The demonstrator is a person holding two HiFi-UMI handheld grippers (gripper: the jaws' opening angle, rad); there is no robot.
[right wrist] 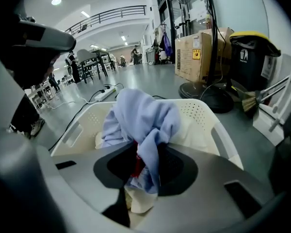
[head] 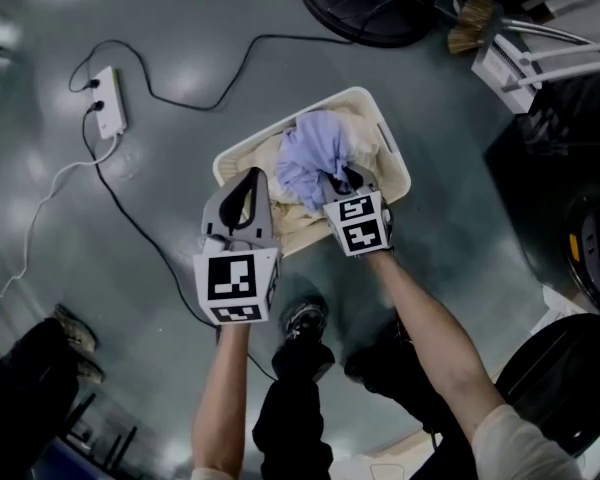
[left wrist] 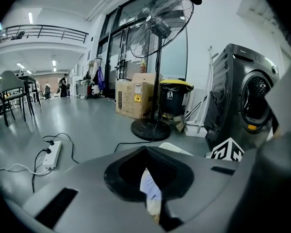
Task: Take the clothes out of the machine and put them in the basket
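Right gripper view, cloth (right wrist: pixel 140 120) pinched (overhead unclear)

Head camera above, tool cameras low.
Head view looked steeply down on the basket (head: pixel 282 134); the camera on the right tool (head: pixel 345 182) saw it close, that on the left tool (head: pixel 250 180) looked past.

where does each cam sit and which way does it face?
Head view: on the head, steeply down at basket on the floor; arms, left gripper, right gripper, legs show.
Left gripper view: on left gripper, out across the floor at fan and washer; own jaws and a corner of right gripper show.
Right gripper view: on right gripper, down into basket; own jaws show, closed on blue cloth.
Shared: head and right gripper views both show basket and blue cloth.
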